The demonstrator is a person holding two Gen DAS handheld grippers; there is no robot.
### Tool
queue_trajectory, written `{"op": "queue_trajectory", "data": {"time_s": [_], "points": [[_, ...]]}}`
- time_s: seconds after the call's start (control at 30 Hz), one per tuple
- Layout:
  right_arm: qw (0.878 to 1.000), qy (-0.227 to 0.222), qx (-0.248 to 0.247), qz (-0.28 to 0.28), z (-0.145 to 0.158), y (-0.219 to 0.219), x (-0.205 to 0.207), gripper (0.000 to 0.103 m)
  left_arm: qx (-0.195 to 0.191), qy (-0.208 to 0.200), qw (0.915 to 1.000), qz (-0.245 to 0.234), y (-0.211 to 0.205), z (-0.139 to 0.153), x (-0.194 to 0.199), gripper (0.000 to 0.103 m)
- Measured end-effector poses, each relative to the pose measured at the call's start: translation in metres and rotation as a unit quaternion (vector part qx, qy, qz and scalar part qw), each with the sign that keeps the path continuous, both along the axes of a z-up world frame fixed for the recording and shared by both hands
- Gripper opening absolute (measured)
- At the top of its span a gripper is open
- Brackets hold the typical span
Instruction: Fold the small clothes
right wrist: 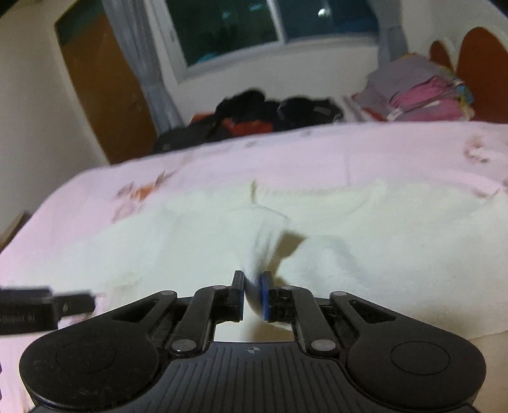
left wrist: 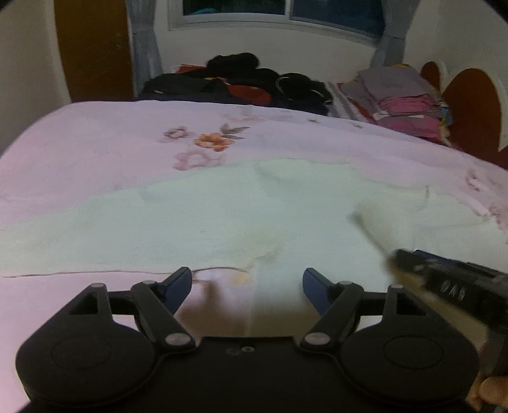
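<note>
The right gripper pinched a fold of the white garment, lifting it to fold; the left gripper hovered wide, empty, near the hem.

Premises: a home bedroom. A bed with a pink flowered sheet fills the foreground. At its far side lie a heap of dark clothes and a folded stack of grey and pink garments. A window with grey curtains sits in the white back wall. A brown wooden door stands to its left, and a red-brown headboard rises at the right.
</note>
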State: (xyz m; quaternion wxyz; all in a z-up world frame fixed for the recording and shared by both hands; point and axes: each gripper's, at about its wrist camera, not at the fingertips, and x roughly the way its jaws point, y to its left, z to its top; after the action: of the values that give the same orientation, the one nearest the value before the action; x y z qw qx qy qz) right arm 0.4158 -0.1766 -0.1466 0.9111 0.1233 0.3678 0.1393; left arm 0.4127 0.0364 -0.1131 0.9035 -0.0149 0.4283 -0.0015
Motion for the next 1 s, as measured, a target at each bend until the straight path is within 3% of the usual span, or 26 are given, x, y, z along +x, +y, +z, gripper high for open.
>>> {"op": "queue_trajectory", "data": {"time_s": [0.03,0.07,0.17,0.3,0.37,0.53,0.63,0.67,0.73,0.83,0.93,1.0], "points": [[1.0,-0.005,0.001,0.002,0.001,-0.007,0.001,0.053,-0.01,0.002,0.9999,-0.008,-0.002,-0.001,0.002,0.076],[1.0,-0.017,-0.004,-0.002,0.005,-0.011,-0.002,0.059,-0.027,0.006,0.9994,-0.021,-0.006,-0.003,0.004,0.077],[0.999,-0.037,-0.02,-0.022,0.015,-0.029,-0.009,0.059,-0.07,0.014,0.9963,-0.048,-0.02,-0.01,0.011,0.084],[0.993,-0.035,-0.073,-0.082,0.016,-0.073,-0.033,0.059,-0.077,0.042,0.9936,-0.072,-0.049,-0.028,0.024,0.075],[0.989,-0.027,-0.096,-0.108,0.012,-0.094,-0.046,0.059,-0.077,0.054,0.9928,-0.074,-0.059,-0.039,0.029,0.061],[0.982,0.007,-0.099,-0.162,-0.001,-0.142,-0.074,0.059,-0.067,0.04,0.9938,-0.08,-0.074,-0.049,0.032,0.04],[0.979,0.018,-0.102,-0.174,-0.004,-0.154,-0.083,0.059,-0.071,0.034,0.993,-0.088,-0.08,-0.05,0.033,0.014],[0.979,0.022,-0.102,-0.177,-0.006,-0.156,-0.084,0.059,-0.076,0.034,0.9924,-0.091,-0.08,-0.049,0.034,0.009],[0.978,0.029,-0.095,-0.183,-0.009,-0.159,-0.085,0.059,-0.079,0.027,0.9922,-0.093,-0.082,-0.047,0.035,0.008],[0.977,0.036,-0.094,-0.188,-0.013,-0.162,-0.083,0.059,-0.112,0.013,0.9894,-0.091,-0.076,-0.035,0.038,0.007],[0.977,0.041,-0.095,-0.188,-0.016,-0.16,-0.078,0.059,-0.156,-0.018,0.9844,-0.079,-0.061,-0.005,0.042,0.007],[0.976,0.044,-0.093,-0.189,-0.018,-0.16,-0.073,0.059,-0.165,-0.05,0.982,-0.077,-0.051,0.016,0.042,0.007]]}}
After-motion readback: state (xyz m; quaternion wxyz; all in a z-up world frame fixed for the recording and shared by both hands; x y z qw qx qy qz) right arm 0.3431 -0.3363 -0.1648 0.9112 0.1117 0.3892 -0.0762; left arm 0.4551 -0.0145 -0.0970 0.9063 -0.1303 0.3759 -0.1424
